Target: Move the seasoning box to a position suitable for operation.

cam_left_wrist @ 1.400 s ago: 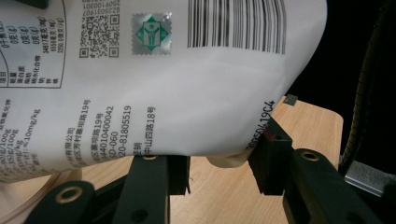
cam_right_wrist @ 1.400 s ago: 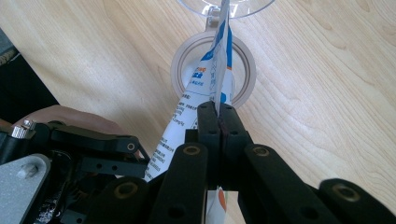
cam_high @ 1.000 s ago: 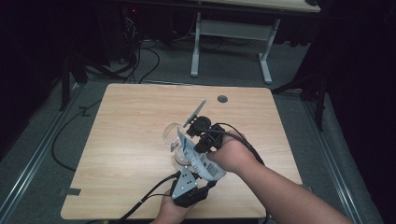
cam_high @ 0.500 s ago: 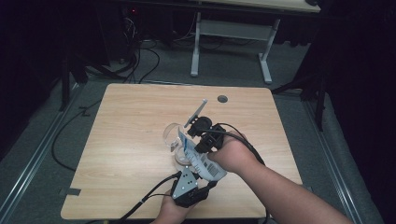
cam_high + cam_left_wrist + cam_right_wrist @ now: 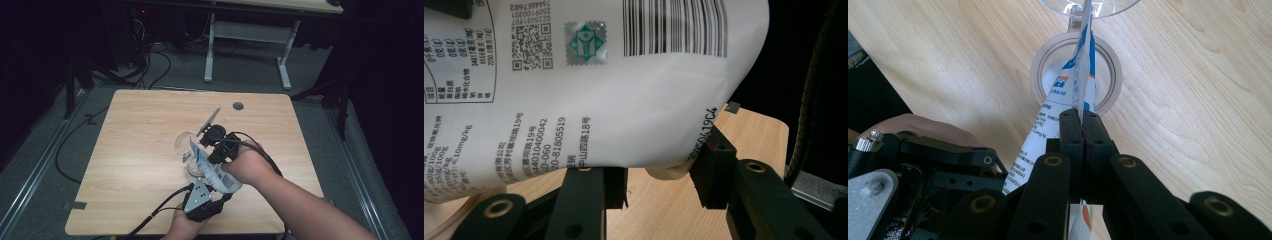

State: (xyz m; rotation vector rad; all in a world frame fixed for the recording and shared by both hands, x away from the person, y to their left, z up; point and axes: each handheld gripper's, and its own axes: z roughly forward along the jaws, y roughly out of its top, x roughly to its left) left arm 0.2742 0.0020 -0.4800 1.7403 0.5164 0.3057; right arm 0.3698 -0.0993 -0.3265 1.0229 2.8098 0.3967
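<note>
A white pouch (image 5: 216,173) with a barcode and printed text hangs tilted over the middle of the wooden table (image 5: 140,130). My right gripper (image 5: 206,150) is shut on its thin top seam, and in the right gripper view the seam runs between the closed jaws of the right gripper (image 5: 1082,122). My left gripper (image 5: 214,187) comes up from the near edge and holds the pouch's (image 5: 599,100) bulging bottom end between its half-spread jaws (image 5: 664,175). The pouch's (image 5: 1068,90) far tip points at a clear glass cup (image 5: 184,144), with a pale round ring (image 5: 1040,75) on the table under it.
A small dark round hole (image 5: 238,106) sits near the table's far edge. Cables (image 5: 150,220) trail from the grippers over the near edge. Beyond the table stands a metal desk frame (image 5: 250,35), with more cables on the floor at the left.
</note>
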